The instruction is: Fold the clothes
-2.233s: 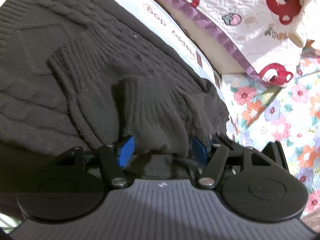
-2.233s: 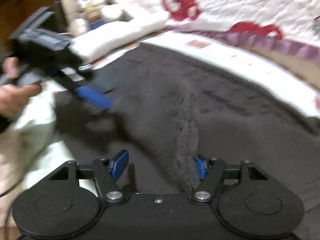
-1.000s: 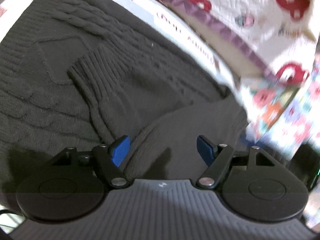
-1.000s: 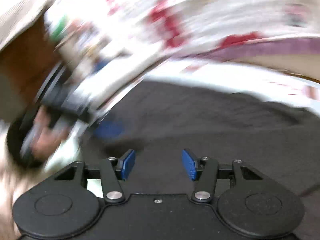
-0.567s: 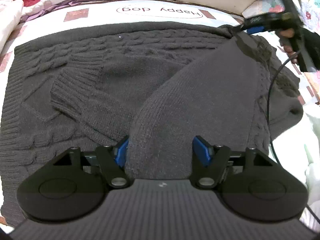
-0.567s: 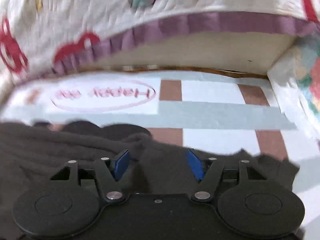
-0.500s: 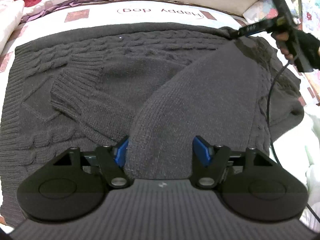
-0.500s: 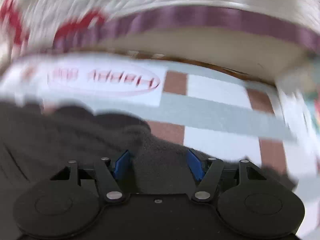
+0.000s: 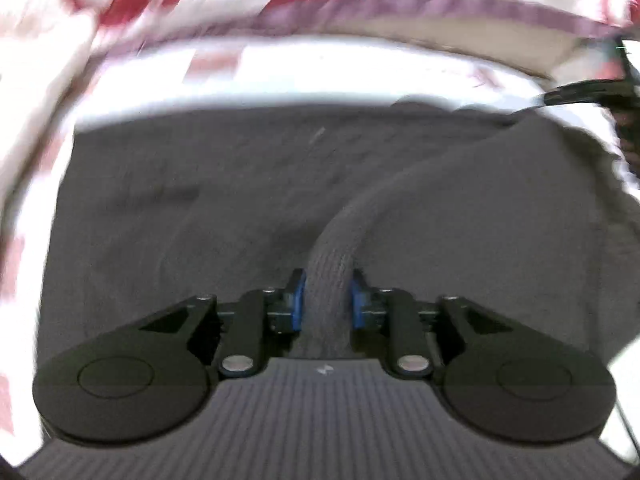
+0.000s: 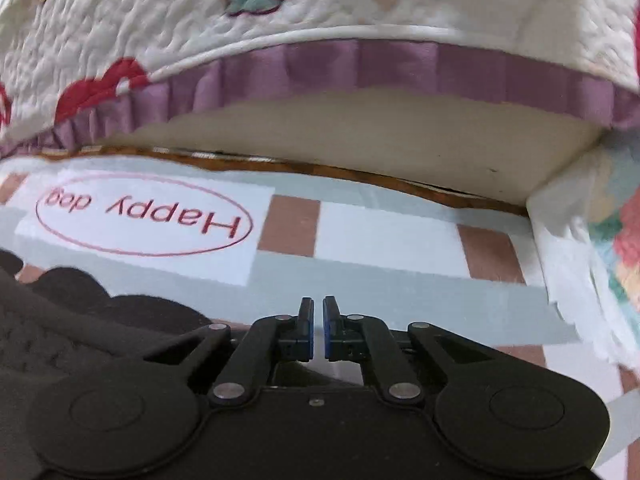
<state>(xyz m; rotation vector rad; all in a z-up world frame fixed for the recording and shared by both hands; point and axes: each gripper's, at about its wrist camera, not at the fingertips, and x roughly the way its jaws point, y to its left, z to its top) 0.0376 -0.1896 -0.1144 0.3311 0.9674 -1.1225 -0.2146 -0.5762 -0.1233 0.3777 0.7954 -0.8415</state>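
Observation:
A dark grey cable-knit sweater [image 9: 200, 208] lies spread on a checked mat [image 10: 380, 236]. My left gripper [image 9: 326, 300] is shut on a raised fold of the sweater, which bulges up between the blue pads [image 9: 298, 300]. In the left wrist view my right gripper [image 9: 576, 94] reaches in at the sweater's far right corner. In its own view the right gripper [image 10: 316, 332] is shut to a thin slit, with no cloth showing between the pads. The sweater's edge [image 10: 80, 320] lies at lower left, running under the left finger.
A quilted bedspread with a purple frill [image 10: 360, 68] overhangs the mat's far edge. A floral cloth [image 10: 616, 240] sits at the right. The mat carries a "Happy dog" oval [image 10: 144, 220]. The left wrist view is motion-blurred.
Both grippers were open around sweater cloth; both have now shut. The left one pinches a fold and has swung lower and forward. The right view has steadied at the mat's far edge.

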